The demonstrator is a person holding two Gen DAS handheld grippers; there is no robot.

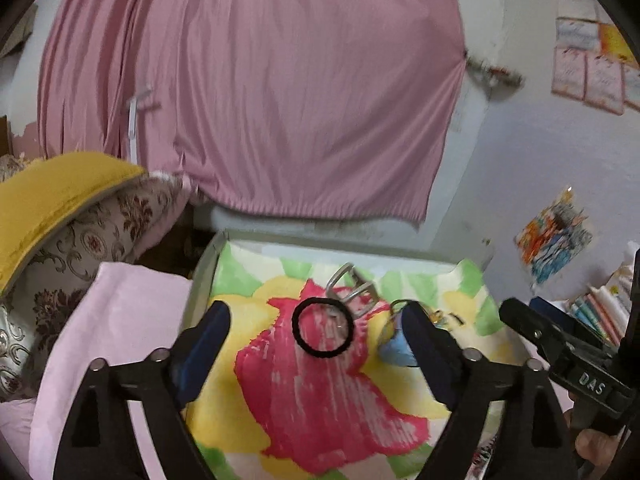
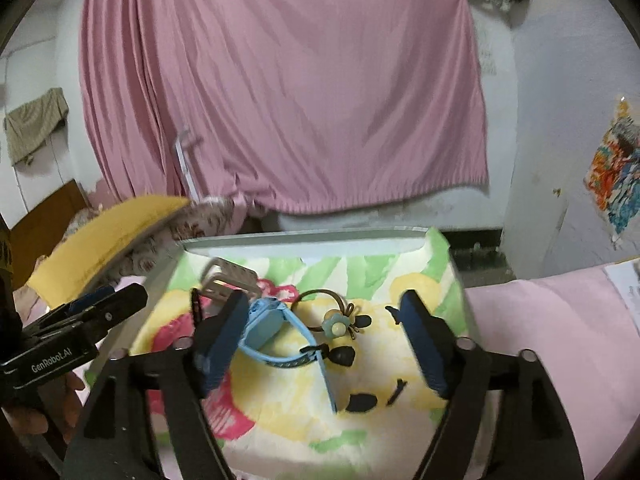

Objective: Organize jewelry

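Both my grippers are wide open and hold nothing. The black hair band (image 1: 323, 328) lies on the flowery cloth (image 1: 328, 408) between my left gripper (image 1: 316, 334) fingers. My right gripper (image 2: 324, 330) hangs over the blue watch (image 2: 266, 326) and flower ring (image 2: 335, 322). If I grab fast, I may pinch cloth or knock them together.

Dim, flat indoor light; soft motion blur throughout, with fisheye-curved, dark-vignetted edges.

A pleated pink curtain (image 1: 256, 92) hangs across a pale, scuffed wall (image 1: 532, 160). Paper sheets (image 1: 592, 60) and a colourful picture (image 1: 554, 236) are stuck to that wall. At the left, a yellow cushion (image 1: 60, 196) lies on a flowered pillow (image 1: 92, 240).
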